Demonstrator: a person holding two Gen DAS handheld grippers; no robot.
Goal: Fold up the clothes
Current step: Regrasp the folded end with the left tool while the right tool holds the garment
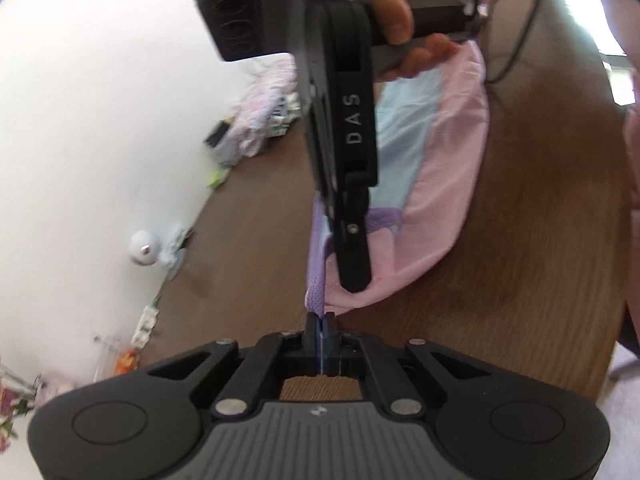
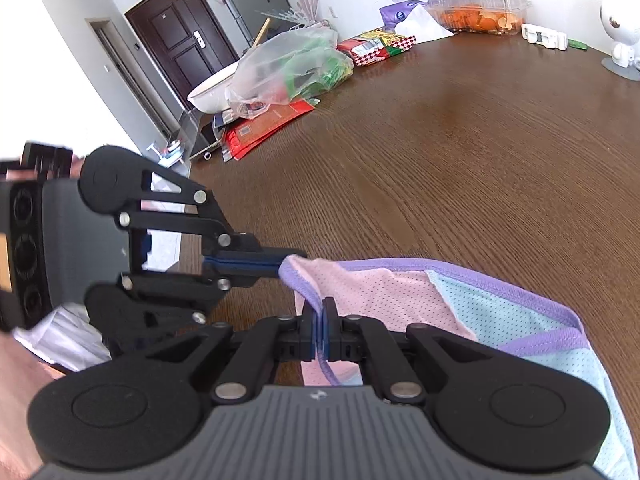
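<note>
Mesh fabric, finely perforated, makes up the garment, which has pink and pale blue panels and a lilac ribbed binding along its edges. It lies partly on the brown table, whose surface shows a fine wood grain, and its near edge is lifted by both tools. The left gripper has its black jaws pressed together on a rolled bit of the lilac binding; blue pads are visible between them. The right gripper is also closed on the garment, pinching the lilac edge just beside the other tool. In the left wrist view a hand grasps the handle of the right gripper above the cloth. Far on the table stand a crumpled transparent plastic bag and a clear plastic box with orange contents.
</note>
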